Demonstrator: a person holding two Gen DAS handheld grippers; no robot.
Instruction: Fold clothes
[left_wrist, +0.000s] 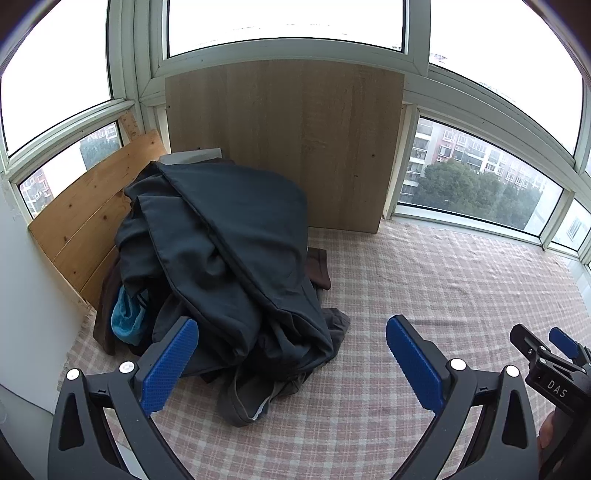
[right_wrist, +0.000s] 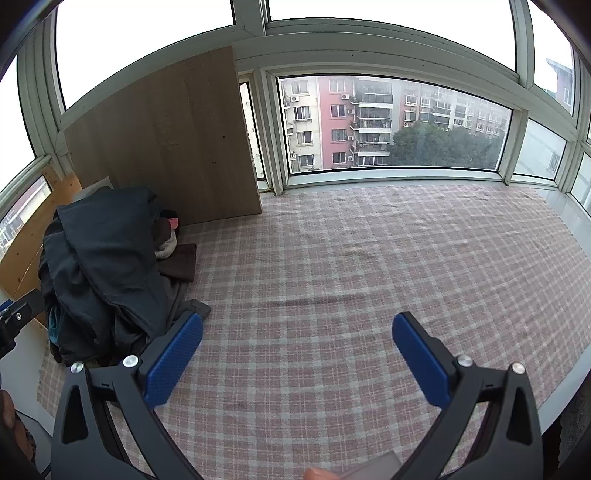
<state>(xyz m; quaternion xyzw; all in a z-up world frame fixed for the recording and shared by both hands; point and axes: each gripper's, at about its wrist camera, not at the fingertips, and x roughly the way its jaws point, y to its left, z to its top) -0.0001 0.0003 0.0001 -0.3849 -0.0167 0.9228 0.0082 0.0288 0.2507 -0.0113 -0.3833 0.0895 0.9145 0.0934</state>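
Both grippers hang spread wide and empty, tilted down over the checked cloth (right_wrist: 332, 258): left gripper (left_wrist: 291, 343) faces the clothes pile (left_wrist: 221, 251) heaped at ten o'clock against the wooden board (left_wrist: 280, 140), right gripper (right_wrist: 297, 343) over bare cloth, probably kept free for spreading a garment

Matt dark cloth heap (left_wrist: 229, 254), woven checked cover (left_wrist: 424, 295), grained wood board (left_wrist: 288, 144).

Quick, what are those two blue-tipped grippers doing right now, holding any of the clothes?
Left gripper: open, holding nothing; the dark clothes pile lies just ahead of it.
Right gripper: open, holding nothing, over the checked cloth.
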